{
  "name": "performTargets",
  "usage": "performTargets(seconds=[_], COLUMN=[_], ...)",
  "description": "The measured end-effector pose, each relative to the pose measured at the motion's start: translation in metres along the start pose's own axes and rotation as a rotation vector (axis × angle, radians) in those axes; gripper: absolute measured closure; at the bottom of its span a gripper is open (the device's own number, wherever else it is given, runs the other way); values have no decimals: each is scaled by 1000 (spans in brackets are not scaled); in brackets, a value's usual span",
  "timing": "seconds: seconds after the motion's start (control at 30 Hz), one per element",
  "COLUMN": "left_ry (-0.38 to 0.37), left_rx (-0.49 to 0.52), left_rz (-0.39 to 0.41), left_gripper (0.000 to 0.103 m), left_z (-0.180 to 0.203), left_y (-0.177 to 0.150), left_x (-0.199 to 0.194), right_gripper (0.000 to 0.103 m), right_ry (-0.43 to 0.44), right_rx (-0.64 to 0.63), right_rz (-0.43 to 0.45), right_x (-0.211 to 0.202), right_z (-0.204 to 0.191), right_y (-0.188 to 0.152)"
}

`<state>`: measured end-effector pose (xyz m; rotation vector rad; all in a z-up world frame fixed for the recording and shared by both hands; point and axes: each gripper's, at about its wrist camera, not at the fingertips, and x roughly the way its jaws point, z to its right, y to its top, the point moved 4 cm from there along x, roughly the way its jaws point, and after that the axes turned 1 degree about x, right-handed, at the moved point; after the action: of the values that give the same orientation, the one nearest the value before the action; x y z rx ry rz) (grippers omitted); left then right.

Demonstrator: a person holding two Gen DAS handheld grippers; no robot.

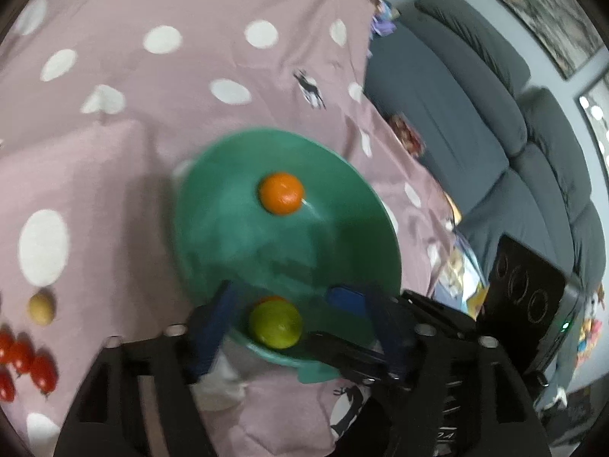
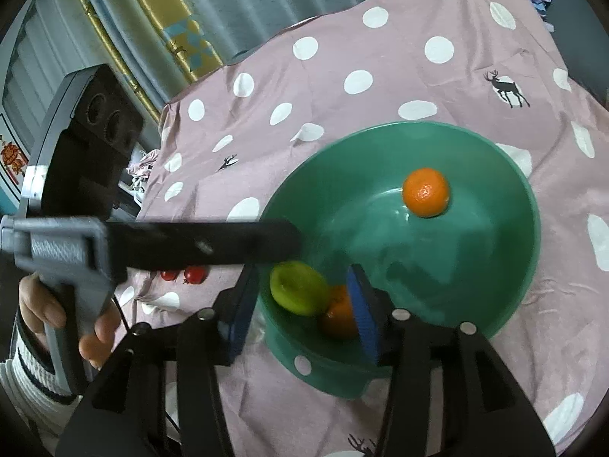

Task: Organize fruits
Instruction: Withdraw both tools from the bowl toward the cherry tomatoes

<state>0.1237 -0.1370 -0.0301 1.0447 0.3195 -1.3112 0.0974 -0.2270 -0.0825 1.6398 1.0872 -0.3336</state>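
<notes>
A green bowl (image 1: pixel 323 236) stands on a pink dotted cloth. One orange (image 1: pixel 281 193) lies at its far side. A lime (image 1: pixel 276 323) rests at its near side with a second orange (image 1: pixel 272 299) half hidden behind it. My left gripper (image 1: pixel 285 301) is open, its blue pads wide on either side of the lime and clear of it. In the right wrist view the bowl (image 2: pixel 475 266) holds the far orange (image 2: pixel 426 192), the lime (image 2: pixel 298 287) and the near orange (image 2: pixel 337 316). My right gripper (image 2: pixel 302 304) is open astride the near rim, one finger outside the bowl.
Cherry tomatoes (image 1: pixel 23 361) and a small tan fruit (image 1: pixel 41 307) lie on the cloth left of the bowl. A grey sofa (image 1: pixel 475 114) runs along the right. A hand (image 2: pixel 99 327) holds the left gripper's grey handle (image 2: pixel 64 251).
</notes>
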Motion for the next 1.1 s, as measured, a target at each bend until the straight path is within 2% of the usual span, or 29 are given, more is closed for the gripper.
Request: performTargets(seconds=[0.13,0.23,0.37,0.47,0.53,0.67,0.87,1.1], left_ry=[47,127,257,326,347,377,395,312], left_rx=[-34,-87,-210,-290,-323,-357,-317,-283], left_rz=[55,112,199,223,230,238,251,288], left_gripper=[24,23,23,23,23,23,23,23], left_z=[-19,-46,-92,-118,-127,-135,-122,-104], left_y=[-8,-26,-66,-100,-117,-152,-176,-205], left_x=[-28,-60,-108,-131,-140,-153,-163,-172], right_gripper=[42,37,33,32,32,31,31,30], right_ry=[-2,4,34,53,61,88,110,137], right_rx=[16,27,33,16,1,-33,-105,-177], right_rz=[15,26,44,38,32,10,-29,-50], right_x=[-9,-16,-26,-29,-31,-29,-26,-29], right_z=[0,-2,-11,-22,-31,-53,-92,-128], right_y=[-4,-7,-12,-16,-20,-29,-47,-72])
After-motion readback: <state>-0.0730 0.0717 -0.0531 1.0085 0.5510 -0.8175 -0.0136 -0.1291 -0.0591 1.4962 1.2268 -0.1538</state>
